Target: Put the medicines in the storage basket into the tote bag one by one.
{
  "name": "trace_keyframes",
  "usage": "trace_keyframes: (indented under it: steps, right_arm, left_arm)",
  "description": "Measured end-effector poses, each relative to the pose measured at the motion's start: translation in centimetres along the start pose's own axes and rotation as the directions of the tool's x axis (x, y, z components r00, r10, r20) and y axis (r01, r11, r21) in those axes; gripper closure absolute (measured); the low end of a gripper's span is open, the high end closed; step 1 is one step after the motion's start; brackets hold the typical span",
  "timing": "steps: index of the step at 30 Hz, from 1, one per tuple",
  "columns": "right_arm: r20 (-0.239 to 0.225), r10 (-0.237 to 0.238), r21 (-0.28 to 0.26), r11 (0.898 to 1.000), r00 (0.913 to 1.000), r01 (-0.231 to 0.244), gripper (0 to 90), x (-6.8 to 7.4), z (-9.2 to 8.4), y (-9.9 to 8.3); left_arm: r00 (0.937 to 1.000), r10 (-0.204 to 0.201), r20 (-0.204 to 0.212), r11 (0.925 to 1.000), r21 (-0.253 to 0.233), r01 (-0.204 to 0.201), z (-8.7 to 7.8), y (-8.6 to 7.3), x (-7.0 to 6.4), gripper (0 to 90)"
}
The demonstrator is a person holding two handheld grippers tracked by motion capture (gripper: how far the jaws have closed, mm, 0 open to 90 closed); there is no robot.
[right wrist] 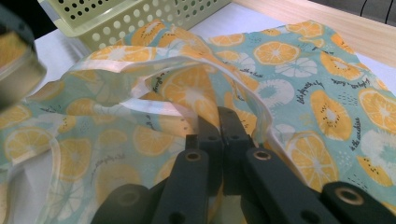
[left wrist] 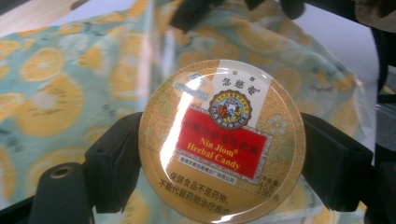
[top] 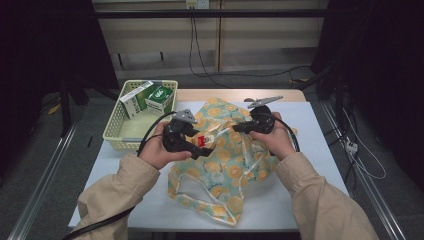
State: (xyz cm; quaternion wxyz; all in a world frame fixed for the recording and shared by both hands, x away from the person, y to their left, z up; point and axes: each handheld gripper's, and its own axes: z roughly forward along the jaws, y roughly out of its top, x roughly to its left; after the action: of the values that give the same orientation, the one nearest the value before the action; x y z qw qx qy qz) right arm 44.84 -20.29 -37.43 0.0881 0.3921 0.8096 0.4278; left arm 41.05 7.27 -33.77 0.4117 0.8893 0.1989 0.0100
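A round gold and red herbal candy tin (left wrist: 222, 140) sits clamped edge to edge between the jaws of my left gripper (left wrist: 222, 158). From above, that left gripper (top: 204, 145) holds the tin (top: 202, 140) over the light blue cloth bag printed with orange slices (top: 225, 165). My right gripper (top: 239, 128) is shut on the bag's white-trimmed rim (right wrist: 205, 107) and holds it lifted, so the mouth gapes. In the right gripper view the closed right gripper (right wrist: 218, 122) pinches the fabric, and the blurred tin (right wrist: 16, 65) hovers at the far left.
A pale green perforated basket (top: 116, 131) stands at the table's left with two green and white boxes (top: 145, 97) inside. The white table top (top: 310, 150) extends to the right of the bag; a wooden strip (top: 240, 94) runs along the far edge.
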Motion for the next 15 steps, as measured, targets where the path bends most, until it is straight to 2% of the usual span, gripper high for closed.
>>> trace_keyframes:
  steps: [4, 6, 7, 9, 11, 13, 14, 15]
  right_arm:
    - [0.011, 0.008, 0.005, 1.000, 0.9999, -0.008, 89.8, -0.4, 0.5, -0.1]
    - [0.019, 0.021, 0.007, 1.000, 0.9996, -0.021, 89.8, -0.7, 0.9, 0.0]
    - [0.023, 0.025, 0.005, 1.000, 0.9994, -0.025, 89.7, -1.0, 1.0, 0.1]
    - [0.031, 0.036, 0.003, 0.999, 0.9989, -0.036, 89.7, -1.3, 1.3, 0.4]
    - [0.030, 0.042, 0.002, 0.999, 0.9987, -0.042, 89.7, -1.5, 1.5, 0.6]
    - [0.030, 0.043, 0.003, 0.999, 0.9986, -0.043, 89.7, -1.7, 1.8, 0.8]
    - [0.030, 0.043, 0.005, 0.999, 0.9986, -0.043, 89.8, -1.8, 1.9, 0.8]
    - [0.030, 0.047, 0.004, 0.999, 0.9984, -0.047, 89.8, -1.9, 1.9, 0.8]
  left_arm:
    - [0.9997, 0.005, 0.023, 1.0000, -0.007, -0.005, 1.3, -0.2, -0.9, 20.6]
    - [0.9995, 0.026, 0.017, 0.9996, 0.012, -0.027, 1.9, -0.3, -1.1, 20.6]
    - [0.9995, 0.018, 0.025, 0.9998, 0.005, -0.018, 2.7, -0.5, -1.1, 20.6]
    - [0.9995, 0.016, 0.029, 0.9999, 0.002, -0.016, 3.1, -0.6, -1.1, 20.6]
    - [0.9994, 0.019, 0.030, 0.9998, 0.010, -0.019, 4.6, -0.8, -1.2, 20.6]
    - [0.9990, 0.031, 0.031, 0.9993, 0.020, -0.031, 5.1, -0.8, -1.1, 20.6]
    - [0.9992, 0.038, -0.006, 0.9986, 0.037, -0.038, 6.0, -0.8, -1.0, 20.6]
    - [0.9995, 0.030, 0.011, 0.9990, 0.032, -0.030, 6.5, -0.9, -0.8, 20.6]
